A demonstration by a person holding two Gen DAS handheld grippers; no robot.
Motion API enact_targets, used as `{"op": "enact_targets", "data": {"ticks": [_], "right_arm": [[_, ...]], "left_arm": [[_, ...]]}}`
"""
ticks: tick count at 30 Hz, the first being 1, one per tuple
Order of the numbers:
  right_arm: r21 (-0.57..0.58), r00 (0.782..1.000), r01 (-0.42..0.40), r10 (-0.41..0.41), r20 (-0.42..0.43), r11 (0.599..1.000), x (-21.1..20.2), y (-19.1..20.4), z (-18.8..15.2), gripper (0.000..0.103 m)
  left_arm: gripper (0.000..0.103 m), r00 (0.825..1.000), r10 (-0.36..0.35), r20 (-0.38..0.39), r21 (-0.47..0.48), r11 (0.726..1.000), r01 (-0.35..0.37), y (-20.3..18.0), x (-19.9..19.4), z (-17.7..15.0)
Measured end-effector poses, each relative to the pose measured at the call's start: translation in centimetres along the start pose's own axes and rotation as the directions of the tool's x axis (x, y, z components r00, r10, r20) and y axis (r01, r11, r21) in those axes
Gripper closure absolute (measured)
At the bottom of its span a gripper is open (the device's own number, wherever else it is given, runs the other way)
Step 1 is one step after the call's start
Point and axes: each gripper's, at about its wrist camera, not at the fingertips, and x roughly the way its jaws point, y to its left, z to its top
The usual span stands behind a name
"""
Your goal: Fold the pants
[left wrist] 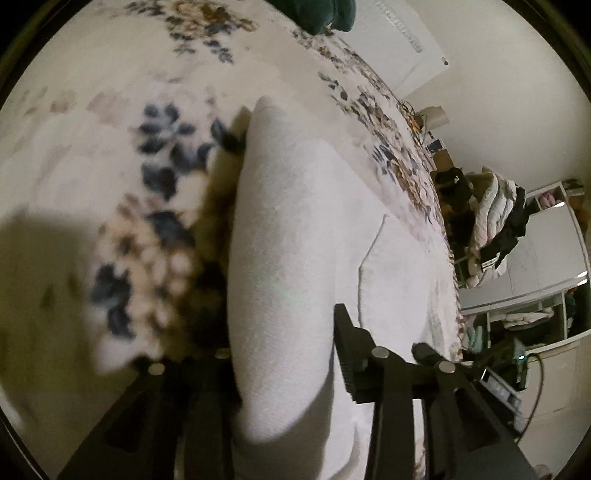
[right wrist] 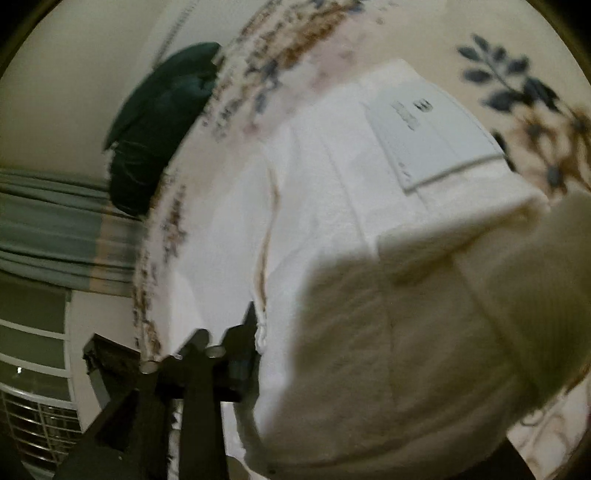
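White pants lie on a floral bedspread. In the left wrist view a thick fold of the white cloth rises between my left gripper's two black fingers, which are shut on it; the left finger is mostly hidden behind the cloth. In the right wrist view the pants spread over the bed, with a white label patch on them. My right gripper shows only its left black finger at the cloth's edge. A lifted, shaded fold covers the right side, so its grip is hidden.
A dark green cushion lies at the bed's far end, also in the left wrist view. The bed edge runs along the right. Beyond it stand white shelves piled with clothes and a radiator by the wall.
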Motion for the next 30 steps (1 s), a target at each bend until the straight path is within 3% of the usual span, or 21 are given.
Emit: {"op": "enact_targets", "data": {"ticks": [3,7,11,13,14,15,16,17,19,21,22,25,30], "right_arm": [[0.002,0.999,0.036,-0.036,-0.019,0.999,-1.6,-0.9,-0.6,0.046],[-0.075,0.987,0.160,-0.161,-0.002,0.984,-4.0,-0.5,-1.4,0.044],[-0.129,0.964,0.266,-0.267,0.007,0.955,-5.0,0.4,-2.0,0.044],[-0.153,0.945,0.326,-0.327,0.021,0.933,-5.1,1.5,-2.1,0.040],[-0.171,0.931,0.365,-0.364,0.039,0.915,-5.4,2.2,-2.3,0.039],[-0.184,0.908,0.419,-0.413,0.072,0.889,-5.9,3.1,-2.6,0.039],[-0.188,0.891,0.455,-0.444,0.098,0.871,-6.5,3.9,-2.7,0.032],[-0.202,0.860,0.509,-0.488,0.148,0.837,-7.2,4.9,-3.0,0.026],[-0.225,0.808,0.587,-0.544,0.227,0.778,-8.0,6.5,-3.4,0.003],[-0.241,0.770,0.635,-0.578,0.270,0.733,-8.6,7.4,-3.9,0.001],[-0.244,0.760,0.647,-0.589,0.274,0.722,-8.8,7.6,-4.1,0.001],[-0.250,0.760,0.649,-0.593,0.268,0.718,-9.5,7.8,-4.4,0.001],[-0.275,0.740,0.668,-0.582,0.337,0.691,-12.6,10.1,-6.1,0.001]], "left_arm": [[0.065,1.000,0.022,-0.006,-0.021,1.000,-0.023,-0.2,-1.6,-0.7],[0.065,0.990,0.142,0.011,0.040,0.989,-0.143,-1.7,-3.5,-1.1],[0.062,0.949,0.306,0.069,0.161,0.936,-0.314,-4.2,-4.5,-2.0],[0.035,0.916,0.388,0.101,0.212,0.891,-0.401,-5.3,-4.6,-2.4],[0.010,0.902,0.415,0.116,0.229,0.873,-0.431,-5.9,-4.6,-2.6],[0.003,0.894,0.431,0.126,0.238,0.861,-0.449,-6.2,-4.7,-2.7],[0.003,0.884,0.446,0.142,0.252,0.847,-0.468,-6.7,-4.8,-2.7],[0.003,0.872,0.465,0.154,0.272,0.829,-0.489,-7.3,-4.7,-3.0],[0.003,0.852,0.496,0.166,0.299,0.798,-0.523,-8.1,-4.5,-3.2],[0.003,0.846,0.503,0.179,0.311,0.787,-0.533,-8.6,-4.7,-3.5],[0.003,0.838,0.512,0.188,0.317,0.776,-0.546,-9.1,-4.9,-3.7],[0.003,0.833,0.517,0.197,0.325,0.767,-0.553,-10.2,-5.6,-4.2],[0.003,0.828,0.515,0.222,0.334,0.758,-0.561,-12.8,-8.1,-5.6]]}}
